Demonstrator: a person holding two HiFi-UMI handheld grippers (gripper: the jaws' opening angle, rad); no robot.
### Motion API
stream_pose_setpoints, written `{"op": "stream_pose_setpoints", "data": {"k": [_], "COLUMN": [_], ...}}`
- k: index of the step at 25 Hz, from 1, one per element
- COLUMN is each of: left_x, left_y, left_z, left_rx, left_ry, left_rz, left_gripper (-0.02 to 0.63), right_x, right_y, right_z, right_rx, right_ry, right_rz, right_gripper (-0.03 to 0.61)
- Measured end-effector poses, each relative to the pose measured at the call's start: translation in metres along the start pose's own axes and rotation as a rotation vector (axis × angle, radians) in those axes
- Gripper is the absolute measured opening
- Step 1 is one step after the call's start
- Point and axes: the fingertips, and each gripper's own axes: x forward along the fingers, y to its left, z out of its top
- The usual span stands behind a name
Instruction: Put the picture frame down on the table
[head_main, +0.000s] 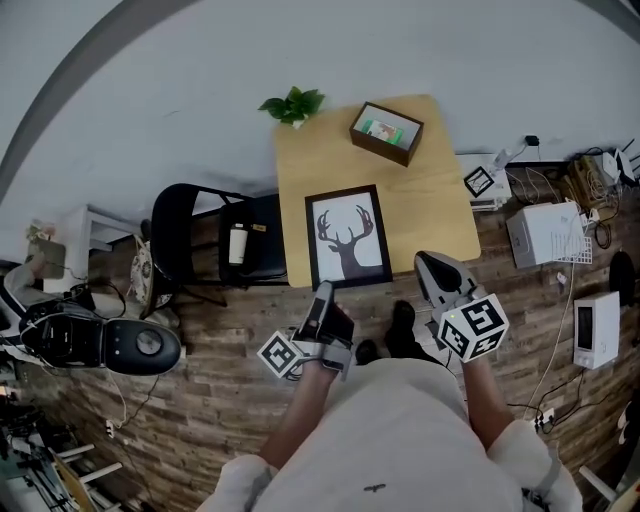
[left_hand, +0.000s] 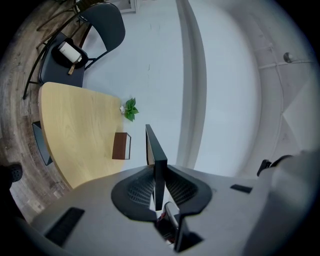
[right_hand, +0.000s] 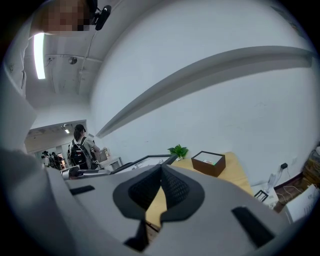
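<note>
A brown box (head_main: 386, 132) stands at the far right corner of the desk (head_main: 440, 215); a plant (head_main: 293, 104) sits at its far left corner. A black chair (head_main: 210, 240) adjoins the desk's left side. The desk is light wood, on a plank floor (head_main: 220, 312) before a white wall (head_main: 400, 50). The picture frame (head_main: 348, 237) lies face up over the desk's near edge, its near left corner clamped in the left claw (head_main: 324, 292). The right claw (head_main: 432, 262), jaws together and empty, hovers off the desk's near right corner

The head view looks steeply down on the bench (head_main: 300, 160), while both gripper views sit low near its front edge, facing the wall (head_main: 200, 60); all share the plant (head_main: 293, 104) and brown box (head_main: 386, 132).
</note>
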Motion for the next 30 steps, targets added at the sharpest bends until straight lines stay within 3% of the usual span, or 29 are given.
{"op": "stream_pose_setpoints", "data": {"k": [20, 30], "left_x": [0.055, 0.051], "left_y": [0.023, 0.034], "left_z": [-0.017, -0.012], "left_rx": [0.006, -0.008], "left_ry": [-0.079, -0.064], "left_rz": [0.038, 0.065], "left_gripper": [0.064, 0.064], "right_x": [0.036, 0.043], "right_y": [-0.06, -0.064], "right_z": [-0.002, -0.01], "right_rx": [0.021, 0.05], "right_ry": [0.071, 0.082], "right_rz": [0.119, 0.097], "right_gripper": [-0.002, -0.002]}}
